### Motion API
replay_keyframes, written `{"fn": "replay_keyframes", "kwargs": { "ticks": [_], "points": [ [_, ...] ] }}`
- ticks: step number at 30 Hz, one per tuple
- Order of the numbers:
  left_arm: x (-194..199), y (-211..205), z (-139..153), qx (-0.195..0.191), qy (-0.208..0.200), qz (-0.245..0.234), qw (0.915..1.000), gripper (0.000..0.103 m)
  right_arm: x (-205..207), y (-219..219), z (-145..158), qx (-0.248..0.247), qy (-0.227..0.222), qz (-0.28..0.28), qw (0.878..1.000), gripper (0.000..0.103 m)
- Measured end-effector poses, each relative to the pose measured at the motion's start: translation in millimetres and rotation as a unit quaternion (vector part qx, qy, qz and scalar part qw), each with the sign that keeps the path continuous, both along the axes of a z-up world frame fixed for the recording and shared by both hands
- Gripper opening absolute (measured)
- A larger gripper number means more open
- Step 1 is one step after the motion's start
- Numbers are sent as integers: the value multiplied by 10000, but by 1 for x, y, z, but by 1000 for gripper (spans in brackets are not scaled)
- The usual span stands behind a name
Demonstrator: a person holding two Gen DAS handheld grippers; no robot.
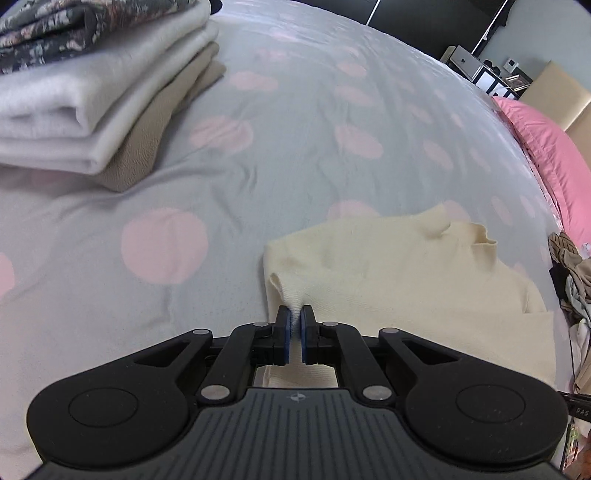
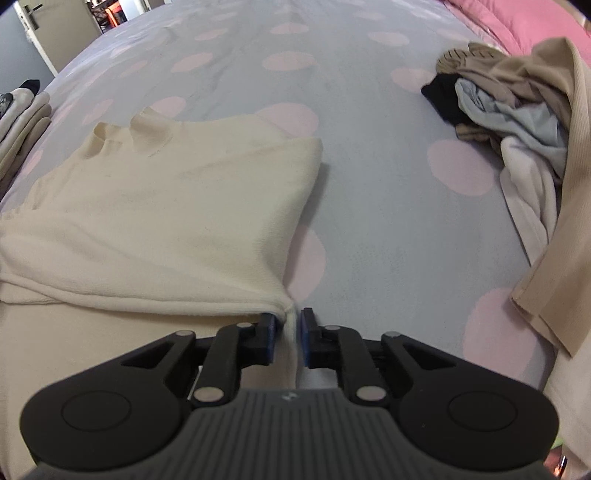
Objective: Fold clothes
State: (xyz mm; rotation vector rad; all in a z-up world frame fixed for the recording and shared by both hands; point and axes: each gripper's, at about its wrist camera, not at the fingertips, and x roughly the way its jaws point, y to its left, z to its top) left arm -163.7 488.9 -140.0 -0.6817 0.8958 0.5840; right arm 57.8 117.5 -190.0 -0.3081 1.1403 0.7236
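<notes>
One cream knitted top (image 1: 388,266) is seen spread on the bed, partly folded over on itself, and it is gripped at two places. The left tool (image 1: 294,325) is clamped tight on a bunched edge of that top, with a sliver of fabric pinched between the blue pads (image 1: 283,332). The right tool (image 2: 288,332) is set narrow around a corner of the same top (image 2: 166,206); cloth is seen between its pads (image 2: 271,332), though whether both pads are pressing on it cannot be told. Two tools, then, and one garment between them. One folded stack (image 1: 85,99) is made out at the far left of the left wrist view: three layers are counted, a dark floral piece on top, a thick white one under it, a beige one at the bottom. One loose heap of unfolded clothes (image 2: 517,110) is seen to the right of the top, well apart from it, with beige, pale blue, white and black pieces tangled together. The bedspread (image 2: 388,221) is pale grey with large pink dots and is lightly creased. A pink pillow (image 1: 546,147) is seen along the bed's far edge. Beyond it, a shelf unit (image 1: 480,70) and dark walls are glimpsed; in the right wrist view, a door with a handle (image 2: 29,14) is caught at the top left corner.
</notes>
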Motion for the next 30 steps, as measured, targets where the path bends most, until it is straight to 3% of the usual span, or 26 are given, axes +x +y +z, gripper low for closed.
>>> {"fn": "replay_keyframes", "kwargs": {
  "ticks": [3, 5, 7, 9, 11, 18, 24, 26, 27, 28, 30],
  "points": [
    [-4, 5, 3, -177, -63, 99, 9998, 9, 1, -3, 9, -116, 176, -27, 9998, 23],
    [-7, 8, 7, -218, -148, 180, 9995, 15, 0, -8, 21, -93, 210, -16, 9997, 31],
    [-9, 10, 11, -155, -256, 208, 9993, 21, -1, -16, 35, 87, 137, -23, 9999, 43],
    [-11, 11, 14, -89, -348, 252, 9990, 32, 3, -21, 48, 395, 48, -126, 9991, 46],
    [-11, 13, 13, -42, -394, 315, 9987, 36, 13, -22, 54, 644, 43, -295, 9975, 47],
    [-5, 11, 10, -50, -443, 224, 9988, 36, 55, 4, 41, 1068, 301, -562, 9922, 48],
    [-1, 10, -2, -150, -350, 109, 9992, 33, 86, 27, 4, 1183, 718, -834, 9869, 51],
    [0, 9, -5, -173, -325, 85, 9993, 31, 92, 32, -7, 1245, 983, -936, 9829, 45],
    [0, 9, -6, -176, -325, 64, 9993, 19, 93, 34, -9, 1241, 1020, -944, 9825, 22],
    [0, 9, -6, -179, -326, 41, 9993, 12, 94, 34, -9, 1244, 997, -955, 9826, 12],
    [0, 8, -4, -132, -354, 41, 9993, 5, 97, 34, -6, 1246, 772, -989, 9842, 10]
  ]
}}
